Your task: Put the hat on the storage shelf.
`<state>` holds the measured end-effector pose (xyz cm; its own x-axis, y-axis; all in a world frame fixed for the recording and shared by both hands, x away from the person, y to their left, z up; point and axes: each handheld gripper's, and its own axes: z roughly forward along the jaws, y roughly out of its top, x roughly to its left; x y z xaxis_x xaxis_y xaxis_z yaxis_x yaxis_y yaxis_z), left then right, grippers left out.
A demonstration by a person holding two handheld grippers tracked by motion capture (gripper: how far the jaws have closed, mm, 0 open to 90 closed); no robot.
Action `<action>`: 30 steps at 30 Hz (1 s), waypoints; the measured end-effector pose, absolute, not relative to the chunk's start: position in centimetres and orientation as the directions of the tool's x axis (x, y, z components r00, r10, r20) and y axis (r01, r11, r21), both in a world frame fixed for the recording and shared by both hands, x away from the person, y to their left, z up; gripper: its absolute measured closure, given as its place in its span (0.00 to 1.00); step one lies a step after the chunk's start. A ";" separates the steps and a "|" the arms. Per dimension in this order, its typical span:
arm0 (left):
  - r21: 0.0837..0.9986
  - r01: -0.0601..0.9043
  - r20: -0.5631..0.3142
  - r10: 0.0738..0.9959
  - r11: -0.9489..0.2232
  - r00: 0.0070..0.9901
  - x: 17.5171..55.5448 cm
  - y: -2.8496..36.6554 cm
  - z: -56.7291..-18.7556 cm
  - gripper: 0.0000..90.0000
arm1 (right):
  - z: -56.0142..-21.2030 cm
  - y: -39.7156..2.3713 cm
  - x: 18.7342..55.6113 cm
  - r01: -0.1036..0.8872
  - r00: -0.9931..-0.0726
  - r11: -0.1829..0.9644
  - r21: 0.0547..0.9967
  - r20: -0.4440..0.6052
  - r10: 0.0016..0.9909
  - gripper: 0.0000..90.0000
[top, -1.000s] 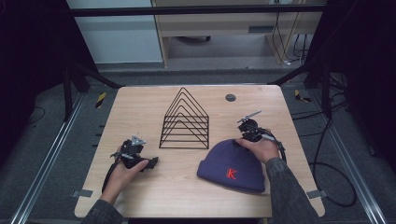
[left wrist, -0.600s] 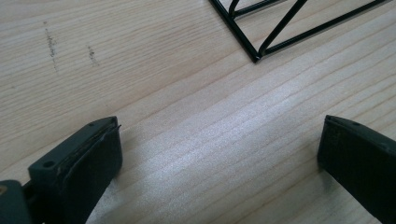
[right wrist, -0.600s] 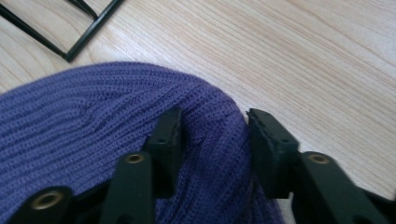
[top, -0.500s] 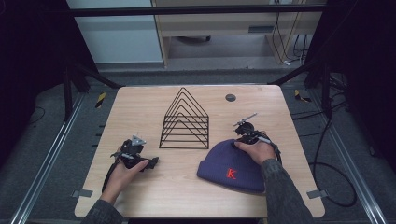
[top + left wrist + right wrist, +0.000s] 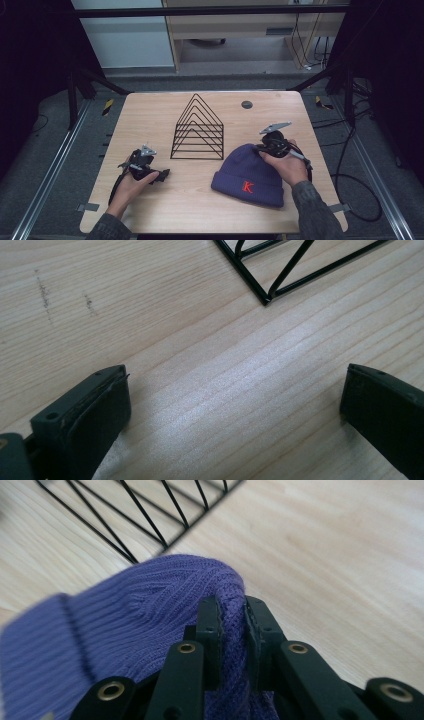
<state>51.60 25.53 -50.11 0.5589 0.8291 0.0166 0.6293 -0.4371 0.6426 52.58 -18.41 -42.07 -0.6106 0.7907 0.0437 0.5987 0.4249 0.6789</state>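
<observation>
Beanie (image 5: 248, 175), a purple ribbed knit one with a red letter K on its cuff, lies flat on the wooden table (image 5: 150, 115) just in front and to the right of the black wire rack (image 5: 198, 129), its crown toward the rack's right corner. At that crown the right gripper (image 5: 263, 148) has a fold of the knit pinched; in the right gripper view its 2 jaws have just been closing and now press a ridge of purple yarn (image 5: 231, 615) between the pads, with the rack's base wires (image 5: 150, 520) close beyond. The right hand (image 5: 285, 165) rests over the beanie's upper right edge. To the left of the rack, well apart from the beanie, the left gripper (image 5: 162, 176) sits low at the table in the left hand (image 5: 131, 185). Its jaws stand wide with bare wood between them, and 1 corner of the rack (image 5: 267, 297) shows just ahead.
</observation>
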 end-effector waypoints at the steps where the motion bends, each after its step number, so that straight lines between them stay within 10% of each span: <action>1: 0.643 0.628 0.017 0.828 -0.439 0.561 51.6 25.5 -50.1 0.00 | -41.0 -18.9 51.6 0.573 -0.623 0.414 0.708 0.048 0.781 0.88; 30: 0.775 0.574 -0.066 0.870 -0.264 0.489 51.0 28.9 -46.6 0.10 | -31.6 -19.8 48.5 0.384 -0.718 0.366 0.848 0.025 0.695 0.88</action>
